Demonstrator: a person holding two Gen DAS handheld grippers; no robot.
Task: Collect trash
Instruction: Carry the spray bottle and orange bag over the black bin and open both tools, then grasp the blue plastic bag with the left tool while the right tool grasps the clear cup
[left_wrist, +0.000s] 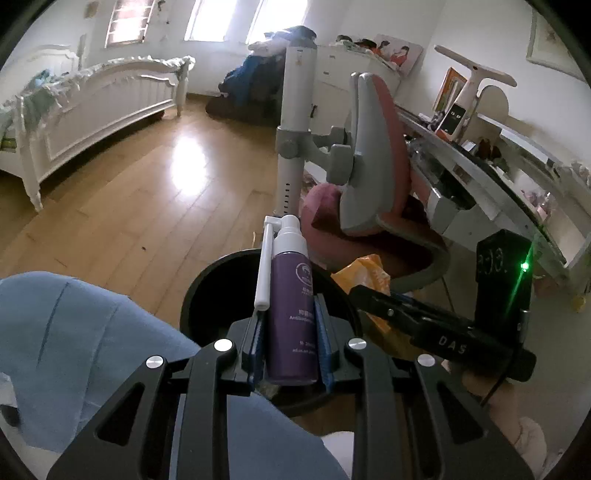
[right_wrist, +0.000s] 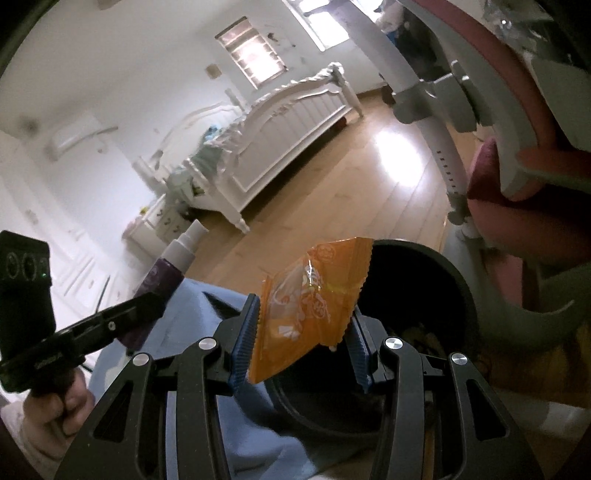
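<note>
My left gripper (left_wrist: 291, 306) is shut on a purple spray bottle (left_wrist: 291, 310) with a white pump top and a long white nozzle, held upright over the black round bin (left_wrist: 207, 284). In the right wrist view the same bottle (right_wrist: 166, 269) shows at the left in the other gripper (right_wrist: 140, 302). My right gripper (right_wrist: 303, 317) is shut on an orange snack wrapper (right_wrist: 310, 306), just above the bin (right_wrist: 436, 280), whose dark mouth opens below it. The wrapper (left_wrist: 364, 273) and right gripper (left_wrist: 369, 295) also show at the right of the left wrist view.
A person's blue-clad leg (left_wrist: 85, 343) lies beside the bin. A pink and grey chair (left_wrist: 373, 158) and a cluttered desk (left_wrist: 498, 177) stand to the right. A white bed (left_wrist: 92, 110) is across the wooden floor (left_wrist: 147, 206). A hand (right_wrist: 55, 406) holds the left gripper.
</note>
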